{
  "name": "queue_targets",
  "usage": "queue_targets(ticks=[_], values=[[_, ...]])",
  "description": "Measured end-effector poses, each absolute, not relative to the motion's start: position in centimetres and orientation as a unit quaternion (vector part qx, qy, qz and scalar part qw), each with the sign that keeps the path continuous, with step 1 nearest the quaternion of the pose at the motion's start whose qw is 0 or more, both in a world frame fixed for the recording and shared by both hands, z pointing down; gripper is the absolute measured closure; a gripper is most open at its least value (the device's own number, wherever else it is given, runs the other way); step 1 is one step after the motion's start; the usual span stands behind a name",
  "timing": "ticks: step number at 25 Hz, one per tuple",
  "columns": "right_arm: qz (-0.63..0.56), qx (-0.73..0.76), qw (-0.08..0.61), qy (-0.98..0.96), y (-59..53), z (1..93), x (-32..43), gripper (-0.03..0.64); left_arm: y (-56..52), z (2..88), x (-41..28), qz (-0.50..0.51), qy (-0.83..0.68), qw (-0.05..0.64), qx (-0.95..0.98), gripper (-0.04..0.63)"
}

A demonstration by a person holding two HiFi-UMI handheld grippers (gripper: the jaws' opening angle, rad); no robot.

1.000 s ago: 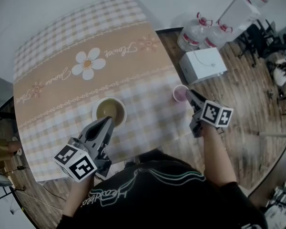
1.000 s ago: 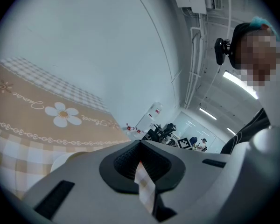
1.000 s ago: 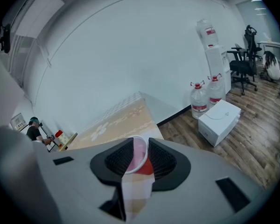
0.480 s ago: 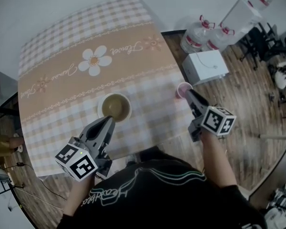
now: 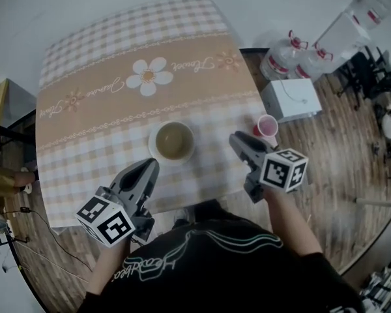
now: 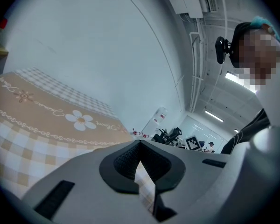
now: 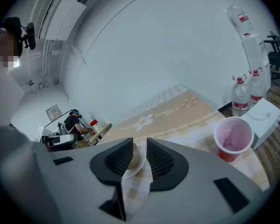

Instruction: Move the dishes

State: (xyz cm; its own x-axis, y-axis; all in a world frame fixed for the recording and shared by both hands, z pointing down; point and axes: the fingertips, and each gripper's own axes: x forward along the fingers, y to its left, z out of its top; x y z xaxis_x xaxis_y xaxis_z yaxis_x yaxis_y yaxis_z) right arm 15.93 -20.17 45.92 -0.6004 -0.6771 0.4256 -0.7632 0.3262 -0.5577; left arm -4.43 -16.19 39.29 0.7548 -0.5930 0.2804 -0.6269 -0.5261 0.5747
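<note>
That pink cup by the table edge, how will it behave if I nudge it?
The pink cup seems empty and thin-walled, so probably light and easily tipped. It stands close to the edge of the table, so a push might send it off.

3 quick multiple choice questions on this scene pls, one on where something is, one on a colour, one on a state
1. The cup stands: A near the table's right edge; B on the floor; C inside the bowl.
2. The cup is: A blue; B pink; C green.
3. The bowl is: A clamped in jaws; B upside down; C upright, ungripped.
A: it sits right at that edge. B: its inside shows pink. C: left gripper and right gripper both hang short of it.
</note>
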Motion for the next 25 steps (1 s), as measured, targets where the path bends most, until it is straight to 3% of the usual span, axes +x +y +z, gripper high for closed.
queue_targets(ticks=[10,25], values=[[0.422,0.369,0.087,-0.824,-21.2,49.3,8.8,0.52,-15.1,39.3,-9.5,0.016,-0.404,0.342,0.848,0.601],[0.422,0.393,0.186,-0.796,-23.3,54.9,5.3,0.517,-14.2,40.7,-14.0,0.009,-0.454,0.355,0.817,0.601]])
